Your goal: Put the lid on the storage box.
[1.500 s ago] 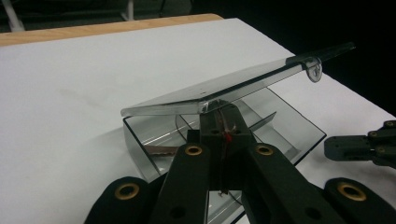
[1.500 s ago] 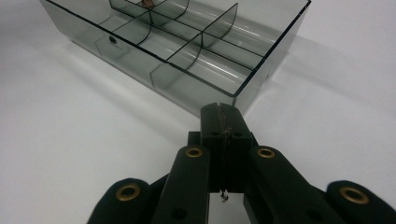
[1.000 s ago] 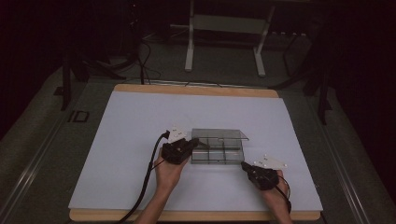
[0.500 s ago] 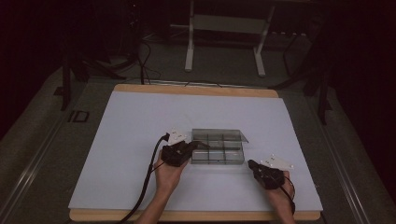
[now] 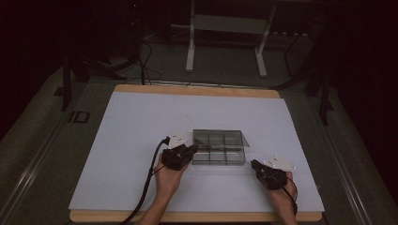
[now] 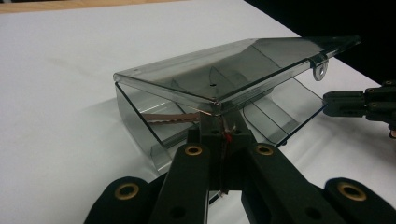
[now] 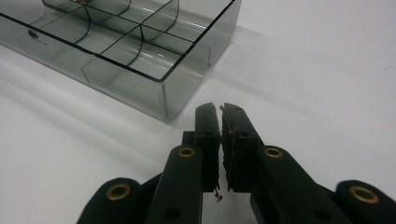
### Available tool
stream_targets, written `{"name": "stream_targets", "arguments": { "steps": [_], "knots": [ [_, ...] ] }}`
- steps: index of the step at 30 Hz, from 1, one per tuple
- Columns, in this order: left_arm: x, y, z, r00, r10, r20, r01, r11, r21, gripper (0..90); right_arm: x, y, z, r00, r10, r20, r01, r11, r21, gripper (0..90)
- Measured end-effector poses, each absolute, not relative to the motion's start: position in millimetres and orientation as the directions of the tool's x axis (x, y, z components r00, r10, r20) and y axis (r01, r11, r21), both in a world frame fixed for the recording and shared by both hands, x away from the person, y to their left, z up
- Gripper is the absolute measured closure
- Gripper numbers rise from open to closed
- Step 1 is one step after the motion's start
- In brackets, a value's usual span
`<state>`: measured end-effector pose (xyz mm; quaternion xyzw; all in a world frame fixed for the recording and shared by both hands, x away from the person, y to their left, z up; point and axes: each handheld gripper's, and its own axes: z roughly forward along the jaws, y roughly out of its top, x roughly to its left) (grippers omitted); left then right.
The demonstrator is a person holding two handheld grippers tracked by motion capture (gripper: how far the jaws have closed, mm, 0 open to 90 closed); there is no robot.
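Left claw clamped on the near end wall of the smoky divider box, bench centre, pinning it. Right claw at box's 4 o'clock: jaws just cracking apart, nothing between, lid half-raised.

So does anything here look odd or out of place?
Nothing is spilled or broken. The one odd thing is the smoky plastic box: its lid hangs half open, tilted above the compartments, with the left gripper shut on the box's near corner. The right gripper sits just clear of the box.
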<state>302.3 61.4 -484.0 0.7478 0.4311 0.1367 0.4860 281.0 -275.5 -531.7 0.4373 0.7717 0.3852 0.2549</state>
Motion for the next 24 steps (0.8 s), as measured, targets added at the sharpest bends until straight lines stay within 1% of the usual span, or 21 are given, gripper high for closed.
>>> {"name": "stream_targets", "arguments": {
  "steps": [5, 24],
  "knots": [
    [301, 61, -487, 0.589, 0.78, -0.213, 0.515, -0.158, 0.843, 90.0, 281, -275, -531, -0.491, 0.868, -0.071, 0.462, 0.329, 0.824, 84.3],
    [297, 62, -497, 0.583, 0.784, -0.213, 0.531, -0.169, 0.83, 90.0, 281, -277, -533, -0.488, 0.87, -0.07, 0.464, 0.326, 0.824, 83.1]
  ]
}}
